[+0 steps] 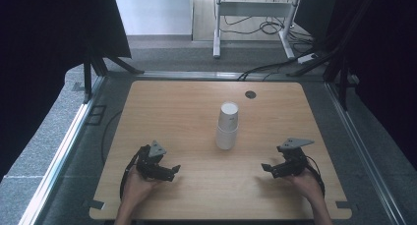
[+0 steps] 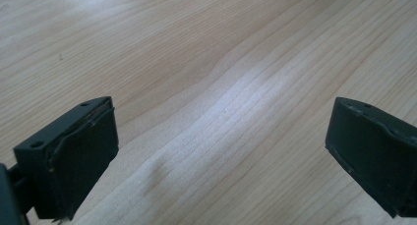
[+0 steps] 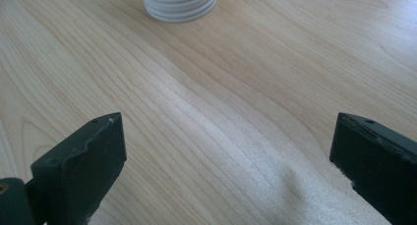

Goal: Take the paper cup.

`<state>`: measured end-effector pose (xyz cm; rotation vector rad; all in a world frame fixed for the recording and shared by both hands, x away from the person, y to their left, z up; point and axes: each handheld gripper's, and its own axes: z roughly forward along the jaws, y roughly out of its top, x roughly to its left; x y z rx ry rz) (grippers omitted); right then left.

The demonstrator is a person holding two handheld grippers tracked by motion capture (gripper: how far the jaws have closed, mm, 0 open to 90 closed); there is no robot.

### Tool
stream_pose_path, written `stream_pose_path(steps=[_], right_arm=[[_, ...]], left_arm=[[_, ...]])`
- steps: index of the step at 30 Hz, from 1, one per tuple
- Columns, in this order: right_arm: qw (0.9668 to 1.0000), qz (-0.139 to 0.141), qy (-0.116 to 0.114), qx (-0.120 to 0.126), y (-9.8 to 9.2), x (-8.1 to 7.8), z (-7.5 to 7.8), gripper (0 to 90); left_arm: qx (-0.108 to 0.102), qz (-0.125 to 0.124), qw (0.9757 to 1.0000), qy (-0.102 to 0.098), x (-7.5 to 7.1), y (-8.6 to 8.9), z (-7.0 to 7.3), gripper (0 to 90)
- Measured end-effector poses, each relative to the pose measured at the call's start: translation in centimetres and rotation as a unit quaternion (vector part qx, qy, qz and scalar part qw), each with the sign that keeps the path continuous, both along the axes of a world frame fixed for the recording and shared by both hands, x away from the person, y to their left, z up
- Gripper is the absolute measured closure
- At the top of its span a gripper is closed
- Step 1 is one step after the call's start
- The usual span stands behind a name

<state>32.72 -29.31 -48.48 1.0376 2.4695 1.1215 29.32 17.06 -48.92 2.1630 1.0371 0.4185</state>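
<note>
A stack of white paper cups (image 1: 227, 126) stands upside down near the middle of the wooden table (image 1: 187, 107). In the right gripper view the stack's ribbed bottom rims (image 3: 180, 4) show at the top edge. My left gripper (image 1: 173, 172) rests low over the table's front left, open, with bare wood between its jaws (image 2: 221, 151). My right gripper (image 1: 266, 169) sits at the front right, open too, pointing toward the cups with nothing between its jaws (image 3: 226, 166). Both grippers are well apart from the stack.
A small dark round cap (image 1: 251, 94) lies in the tabletop near the far edge. Beyond the table are a white metal frame (image 1: 255, 11) and loose cables (image 1: 275, 28) on the floor. Dark curtains flank both sides.
</note>
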Motion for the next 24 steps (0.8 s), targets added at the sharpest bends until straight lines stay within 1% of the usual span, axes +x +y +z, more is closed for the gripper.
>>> stream_pose_path(steps=[4, 11, 16, 20, 24], right_arm=[[1.0, 0.004, -0.002, 0.002, 0.0, -0.1, 0.5, 0.5], [0.9999, 0.006, -0.007, 0.006, 0.0, 0.0, 1.4, 0.5], [0.9999, 0.009, -0.01, 0.009, -0.1, 0.0, 1.7, 0.5], [0.9997, 0.02, -0.013, 0.01, 0.2, 0.2, 2.3, 0.5], [0.9996, 0.023, -0.013, 0.014, 0.5, 0.4, 2.8, 0.5]], left_arm=[[0.002, -0.008, 1.0, -0.002, 0.0, -0.3, 0.3, 0.0], [-0.005, -0.022, 0.9997, -0.001, 0.3, -0.6, 0.7, 0.2], [-0.006, -0.03, 0.9995, 0.0, 0.6, -1.1, 1.0, 0.3], [-0.005, -0.037, 0.9993, -0.002, 1.0, -1.5, 1.3, 0.5], [-0.006, -0.042, 0.9991, -0.001, 1.4, -1.8, 1.5, 0.8]])
